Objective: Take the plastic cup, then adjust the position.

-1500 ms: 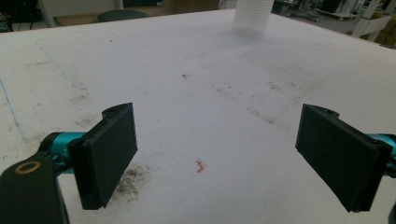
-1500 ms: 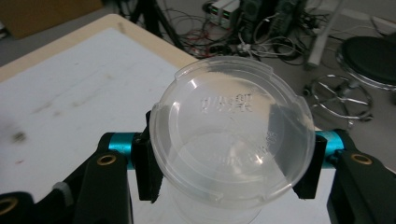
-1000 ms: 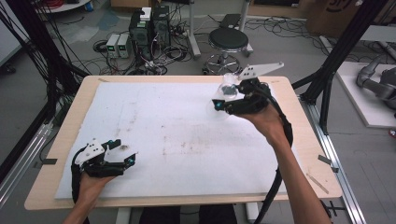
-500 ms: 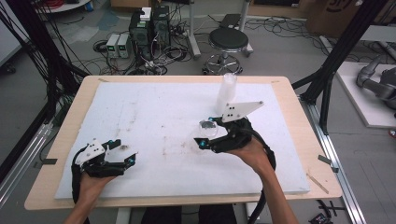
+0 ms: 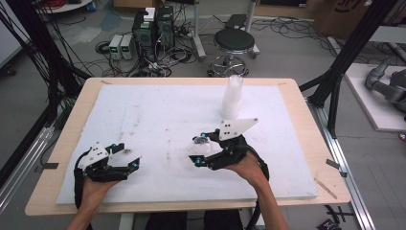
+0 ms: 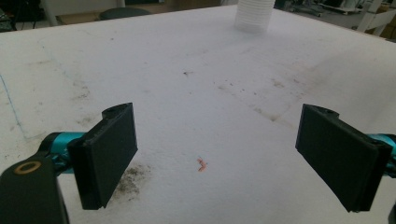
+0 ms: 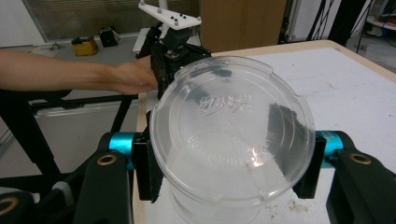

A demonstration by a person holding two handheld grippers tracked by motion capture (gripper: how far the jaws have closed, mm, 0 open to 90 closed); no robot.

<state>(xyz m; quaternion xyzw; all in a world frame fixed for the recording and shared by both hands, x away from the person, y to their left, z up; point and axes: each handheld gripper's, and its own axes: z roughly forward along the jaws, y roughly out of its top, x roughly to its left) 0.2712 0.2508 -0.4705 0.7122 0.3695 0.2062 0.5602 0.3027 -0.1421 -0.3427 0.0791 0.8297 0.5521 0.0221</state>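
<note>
Near edge, high view: two forearms enter from the bottom, one black two-jaw gripper in each hand. Left gripper (image 5: 125, 157) sits low on the white foam sheet (image 5: 158, 115) at its near-left corner, jaws spread wide with nothing between them; in the left gripper view two flat matte black pads (image 6: 111, 151) frame bare sheet, grubby grey smudges and one tiny red speck (image 6: 201, 164). Right gripper (image 5: 198, 151) is near the centre front of the sheet, jaws clamped on one clear plastic cup (image 7: 233, 140): round, thin, glossy, embossed lettering on its circular face, too faint to read. The right gripper view shows the pads pressing the cup's two sides; the cup's lower part is cut off by the frame edge. In the high view the cup is a small glassy blob, hard to make out. Grey three-cornered plate (image 5: 238, 128) on top of the right gripper.

Farther back: one tall stack of translucent cups (image 5: 232, 97), upright, ribbed, well apart from both grippers; count in the stack unreadable. Sheet lies on a pale wooden table (image 5: 313, 143). Beyond: one round black stool (image 5: 233, 40), tangled floor cables.
</note>
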